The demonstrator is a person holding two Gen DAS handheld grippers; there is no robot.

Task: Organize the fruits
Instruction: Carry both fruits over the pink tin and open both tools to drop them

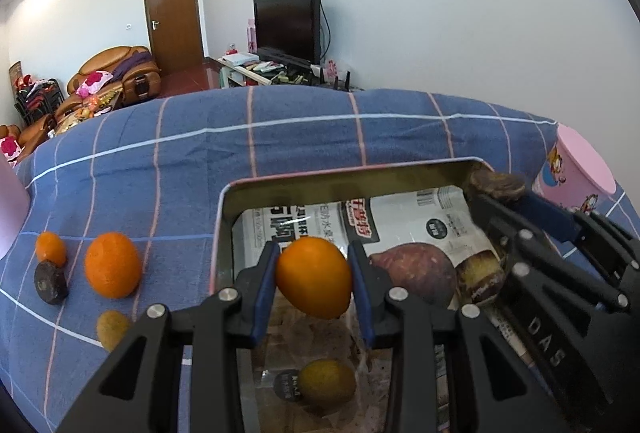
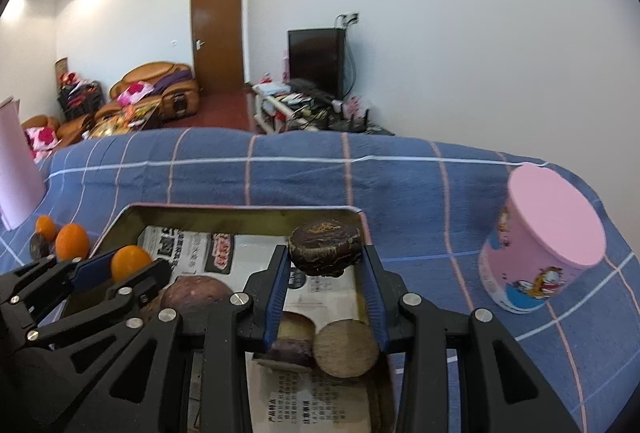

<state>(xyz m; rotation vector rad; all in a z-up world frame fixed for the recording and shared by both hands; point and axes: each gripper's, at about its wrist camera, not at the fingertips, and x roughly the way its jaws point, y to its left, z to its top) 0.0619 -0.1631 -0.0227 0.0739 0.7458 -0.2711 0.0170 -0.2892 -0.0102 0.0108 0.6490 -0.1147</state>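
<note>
My left gripper (image 1: 314, 277) is shut on an orange (image 1: 314, 277) and holds it above the metal tray (image 1: 340, 173); the orange also shows in the right wrist view (image 2: 130, 261). My right gripper (image 2: 326, 265) is shut on a dark brown round fruit (image 2: 325, 247) above the tray's (image 2: 240, 211) far right part. The tray is lined with newspaper and holds a purple sweet potato (image 1: 416, 273), a cut brown piece (image 2: 346, 347) and a yellowish fruit (image 1: 328, 383). On the blue cloth to the left lie two oranges (image 1: 113, 259), a dark fruit (image 1: 51, 281) and a kiwi-like fruit (image 1: 112, 329).
A pink cartoon cup (image 2: 544, 237) stands upside down on the cloth right of the tray. A pink object (image 2: 16, 169) stands at the far left. The blue checked cloth (image 1: 280, 137) covers the table; a living room lies beyond.
</note>
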